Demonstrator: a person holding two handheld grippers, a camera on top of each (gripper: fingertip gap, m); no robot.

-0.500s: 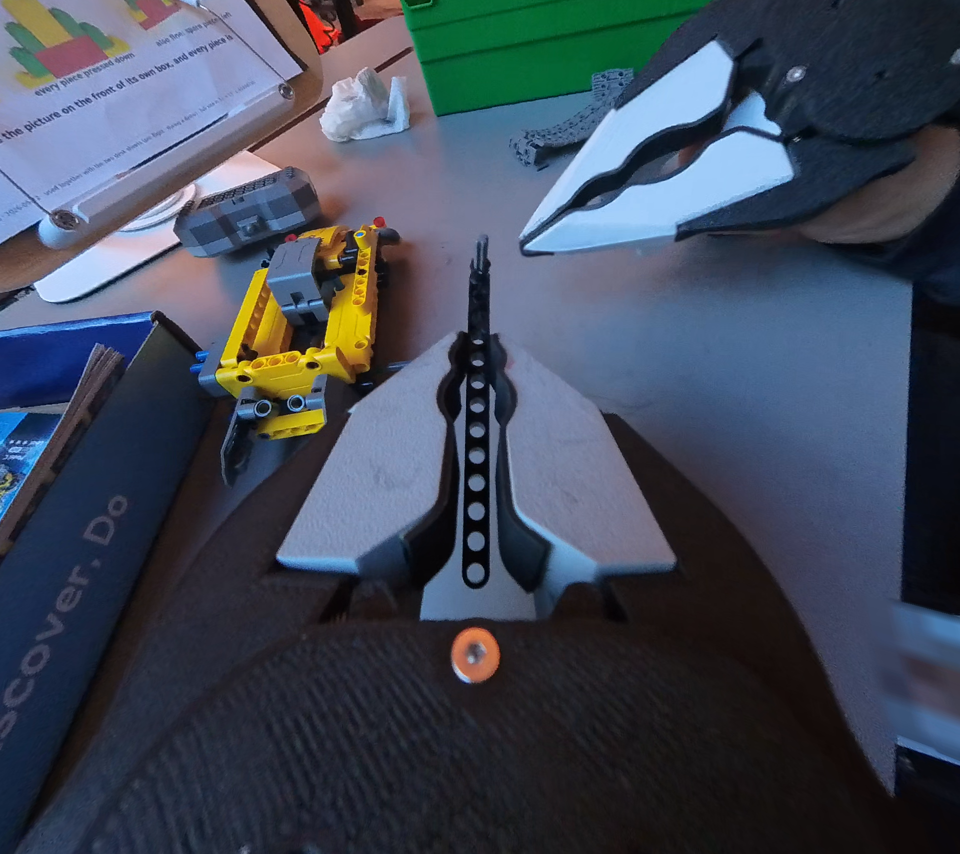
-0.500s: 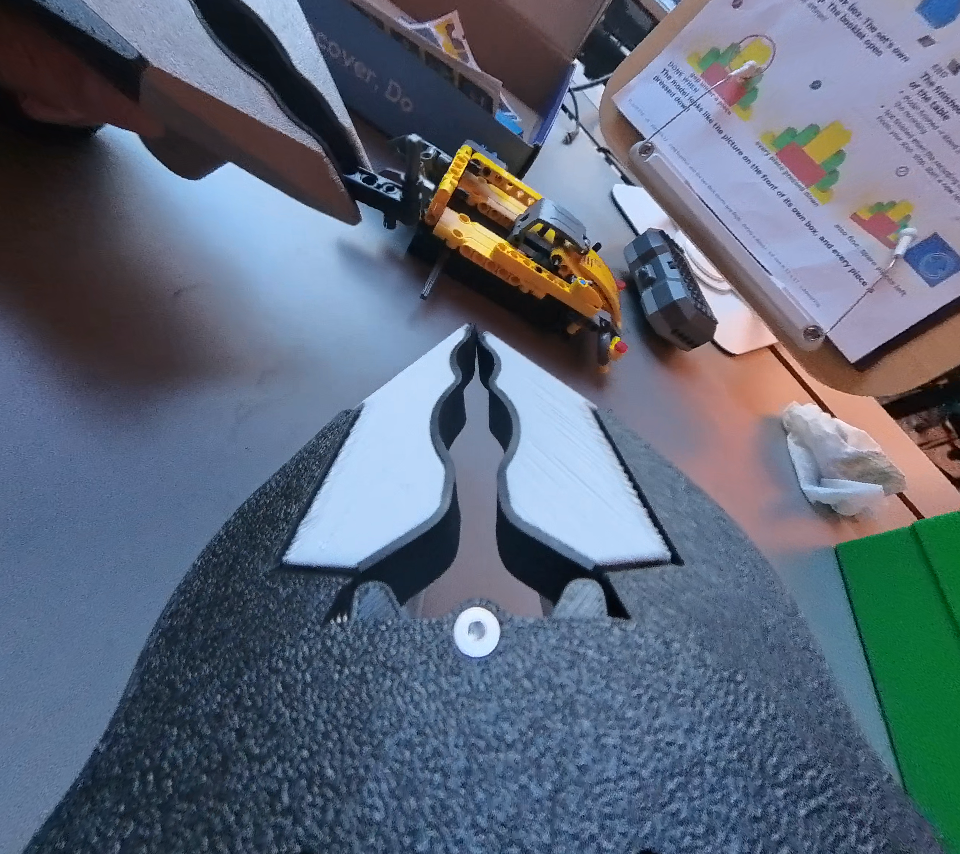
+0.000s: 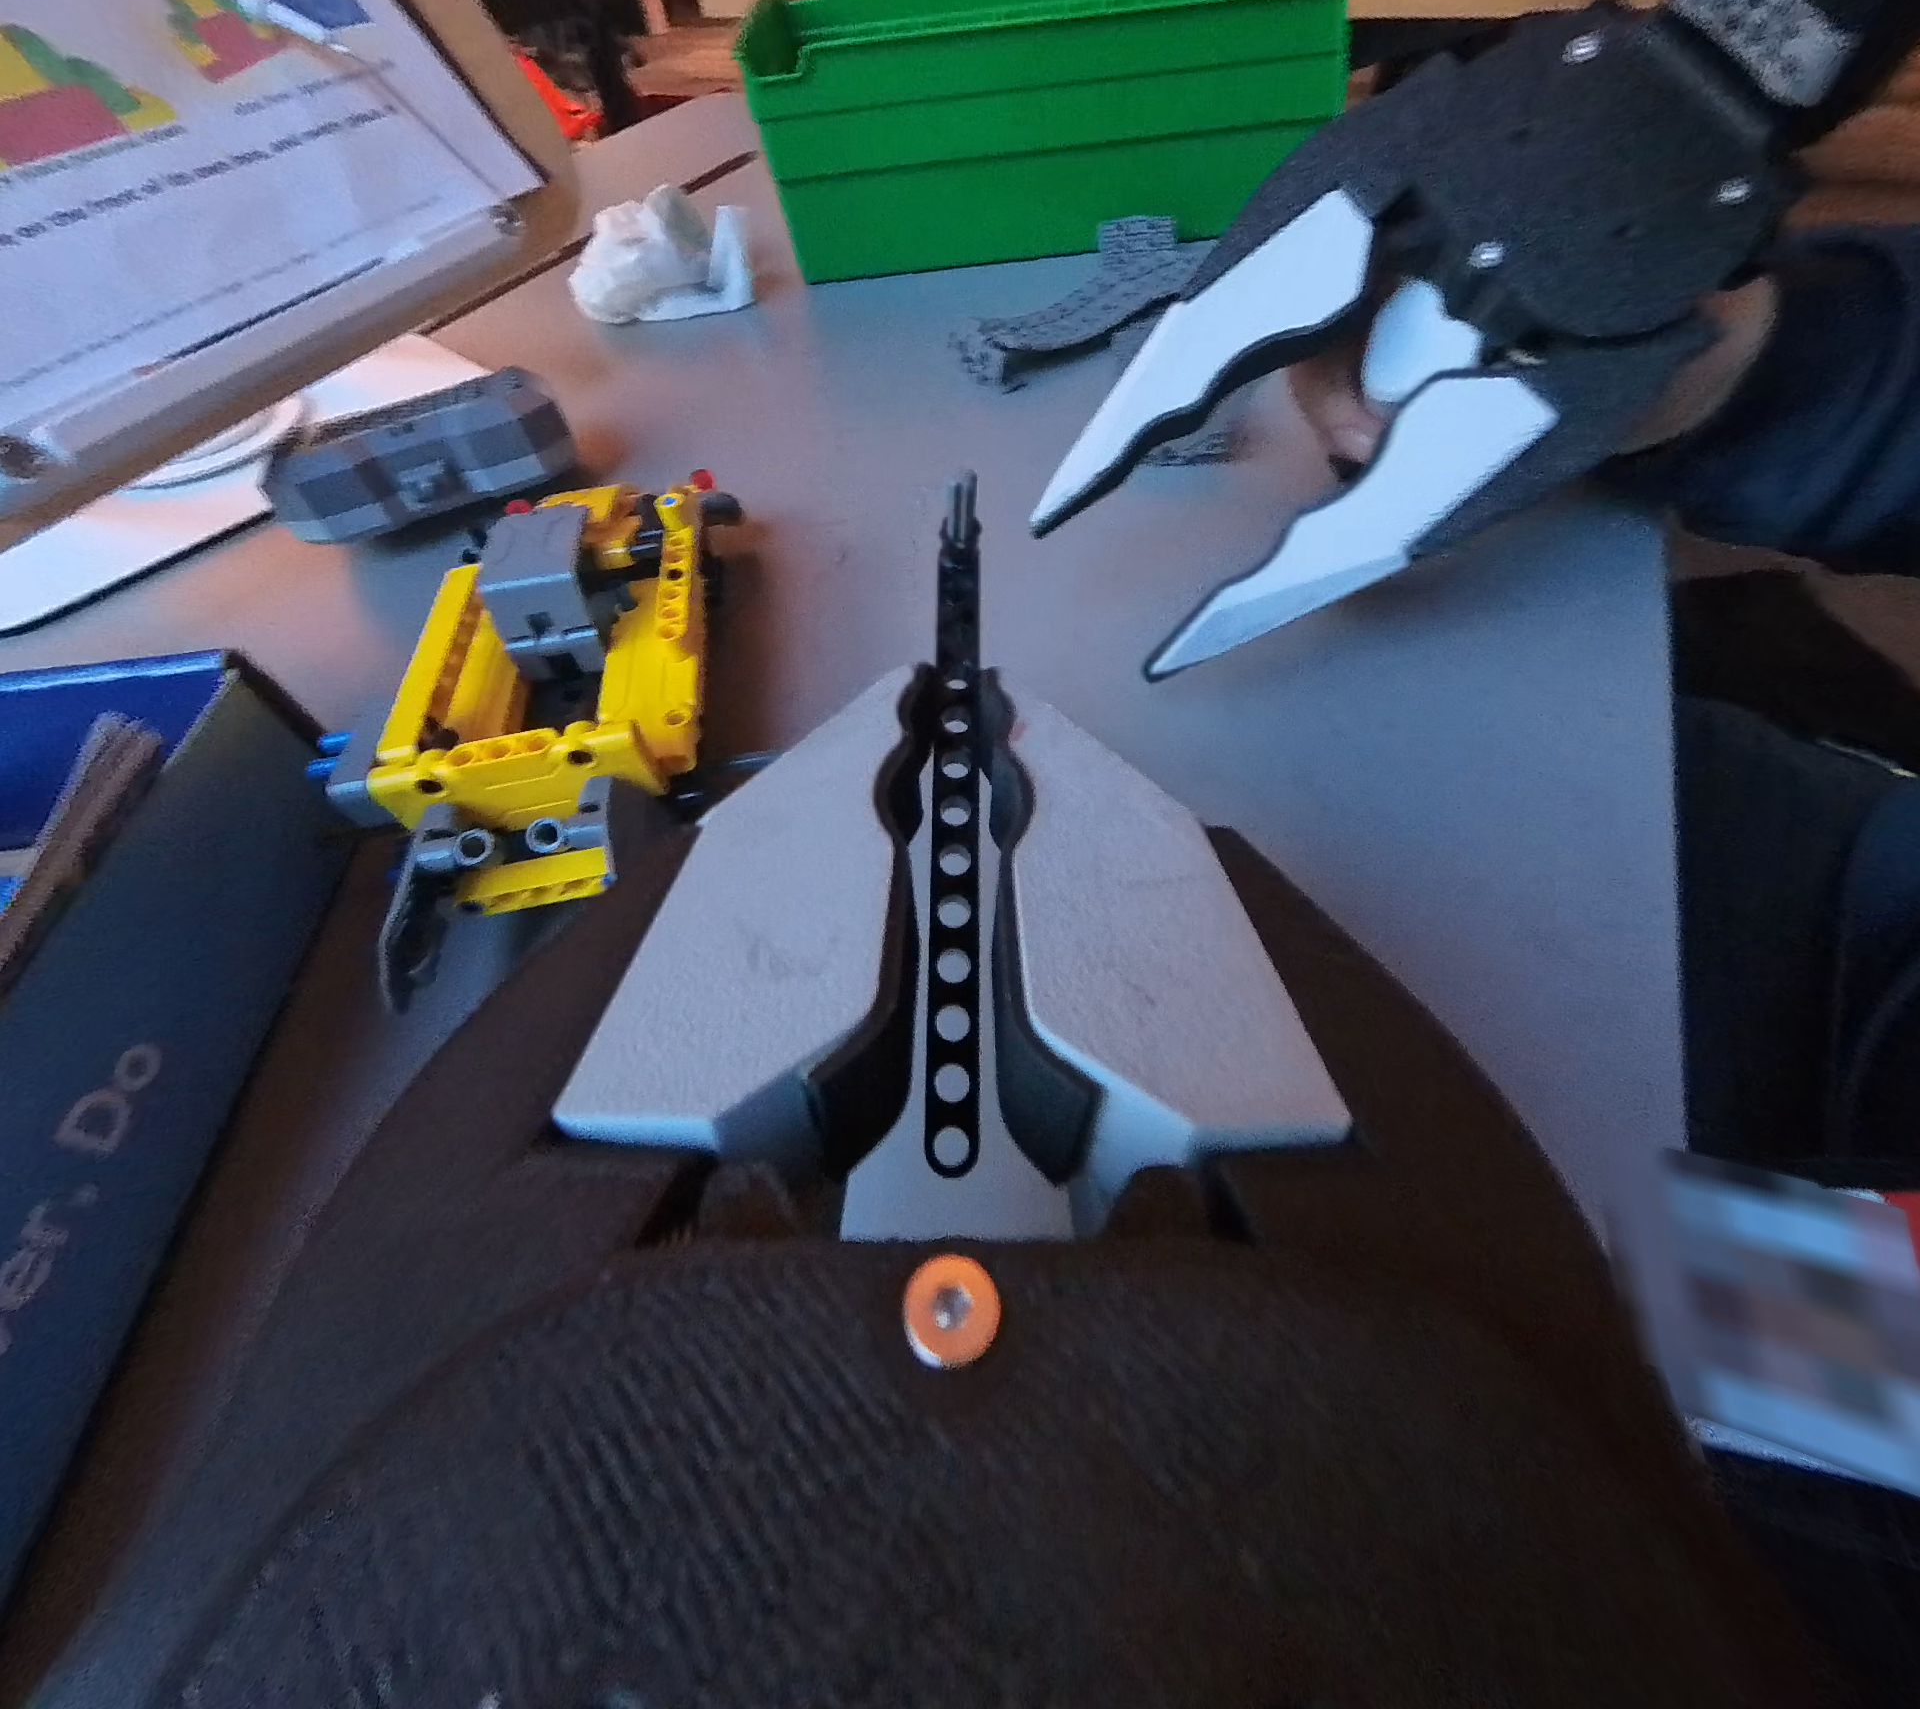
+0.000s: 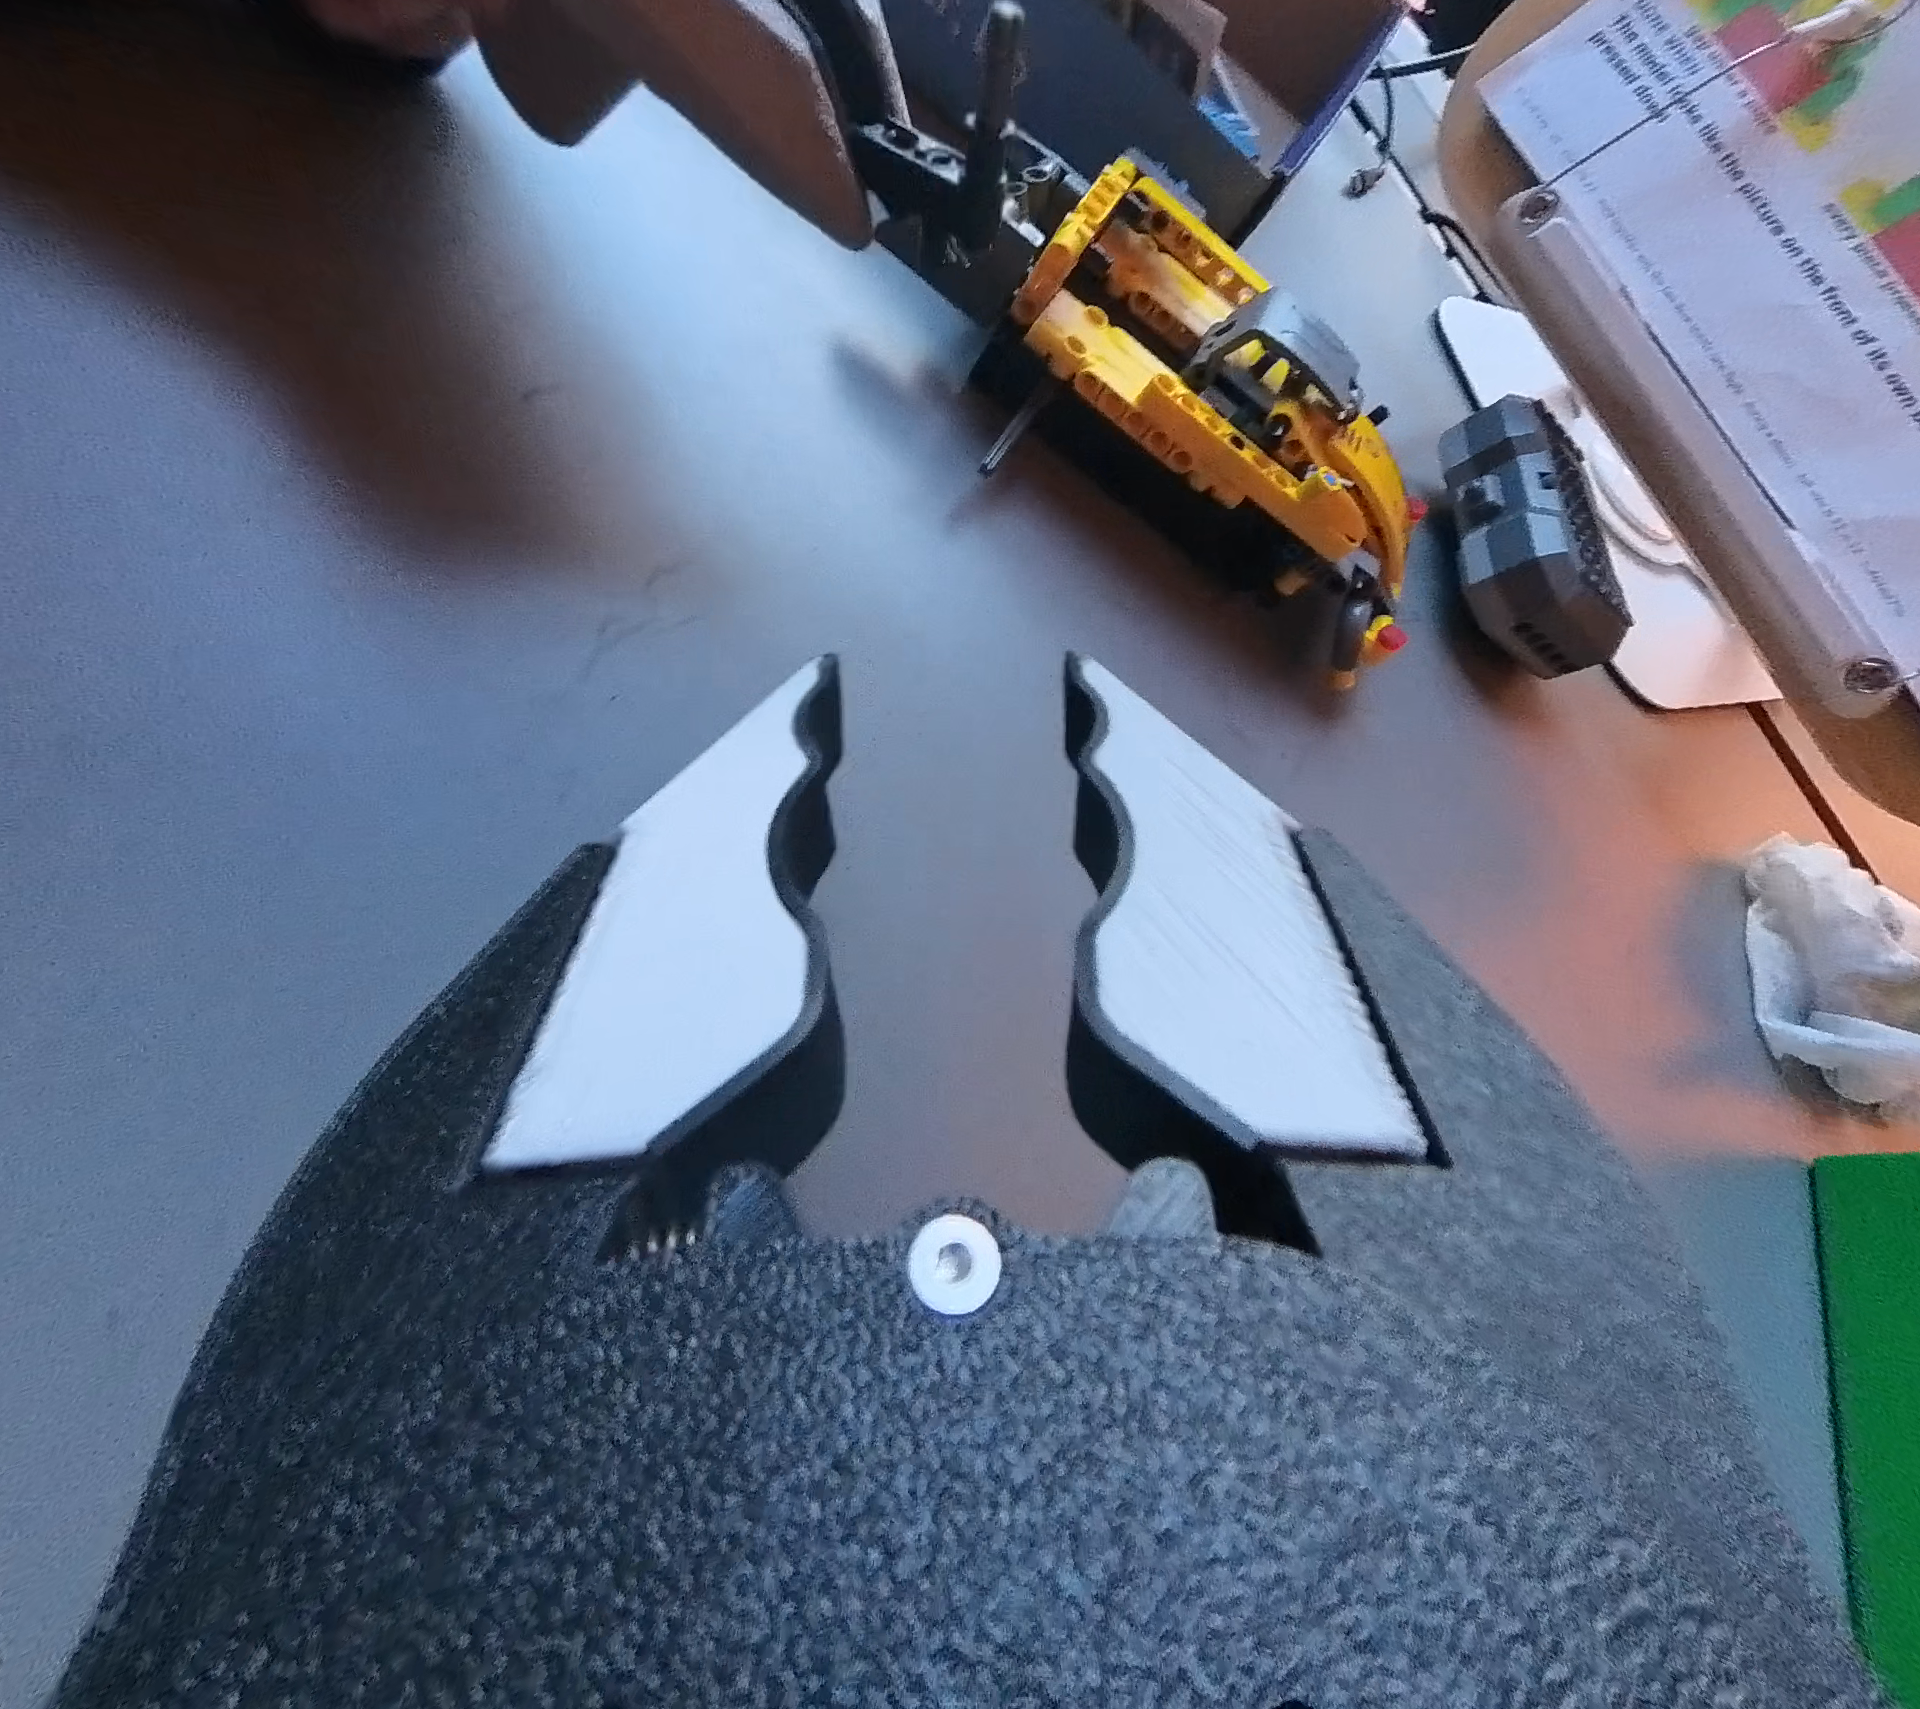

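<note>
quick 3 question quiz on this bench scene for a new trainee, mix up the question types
1. True or false: the left tool is shut on a black beam with holes.
2. The right tool is: A) open and empty B) shut on a brick C) holding the tissue.
3. Fill in: the yellow brick vehicle lies on the table to the ____ of the left tool in its own view.

Key: 1 true. 2 A. 3 left.

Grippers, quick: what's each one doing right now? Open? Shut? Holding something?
Left gripper: shut on the black holed beam, which sticks out past its tips.
Right gripper: open, holding nothing, above the grey table.
</note>
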